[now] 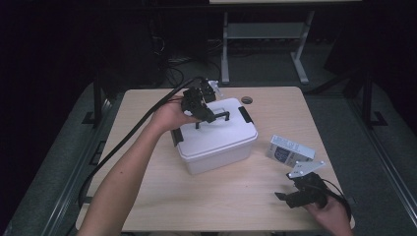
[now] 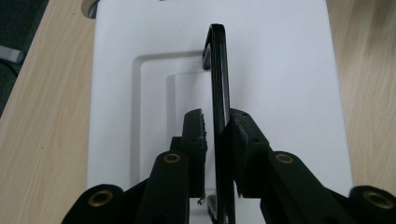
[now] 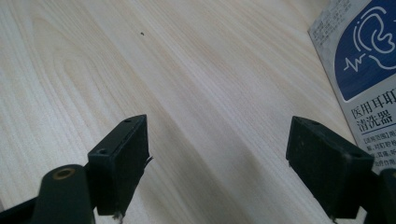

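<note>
White box [image 1: 216,142] on the table — left hand-held gripper [image 2: 215,135] clamped on its black handle [image 2: 219,70], right hand-held gripper [image 3: 217,154] spread wide.

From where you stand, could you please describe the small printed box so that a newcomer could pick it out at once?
Start at the wooden table and find the big white bin with black latches near its middle. To the bin's right, toward the person's right tool, lies a small flat box. It is grey-white with a blue panel showing a white ear, plus printed Chinese text.
</note>
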Tool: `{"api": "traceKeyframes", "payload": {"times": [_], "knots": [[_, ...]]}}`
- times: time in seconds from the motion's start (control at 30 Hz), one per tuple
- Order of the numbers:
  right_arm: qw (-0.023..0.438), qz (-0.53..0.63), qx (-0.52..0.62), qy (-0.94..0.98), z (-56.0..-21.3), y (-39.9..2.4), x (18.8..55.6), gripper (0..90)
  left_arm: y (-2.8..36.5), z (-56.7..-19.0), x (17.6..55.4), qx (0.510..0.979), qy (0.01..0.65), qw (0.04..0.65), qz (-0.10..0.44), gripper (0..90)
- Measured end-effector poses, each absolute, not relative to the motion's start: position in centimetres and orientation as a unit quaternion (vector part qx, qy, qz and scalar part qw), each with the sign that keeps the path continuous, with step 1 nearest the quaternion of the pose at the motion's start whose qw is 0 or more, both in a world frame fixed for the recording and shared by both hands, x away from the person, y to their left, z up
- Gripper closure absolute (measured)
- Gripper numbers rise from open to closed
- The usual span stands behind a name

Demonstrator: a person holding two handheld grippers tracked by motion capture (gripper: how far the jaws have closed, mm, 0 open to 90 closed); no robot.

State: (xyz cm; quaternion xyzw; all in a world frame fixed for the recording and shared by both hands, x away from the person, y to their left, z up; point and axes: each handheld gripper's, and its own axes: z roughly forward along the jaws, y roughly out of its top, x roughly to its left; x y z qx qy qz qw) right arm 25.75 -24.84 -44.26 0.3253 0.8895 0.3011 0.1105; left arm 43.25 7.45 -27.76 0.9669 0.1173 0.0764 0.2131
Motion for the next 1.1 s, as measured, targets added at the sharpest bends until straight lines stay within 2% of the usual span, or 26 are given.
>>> {"api": "traceKeyframes", "payload": {"times": [0.23,1.1], "knots": [[0.111,0.301,0.326,0.889,-44.24,-24.87,25.7,20.6,7.63,-27.62,43.5,0.965,0.122,0.217,0.079,82.3],[0.109,0.298,0.327,0.89,-44.37,-24.84,25.66,20.6,7.81,-27.53,43.87,0.966,0.116,0.222,0.06,84.3]]}}
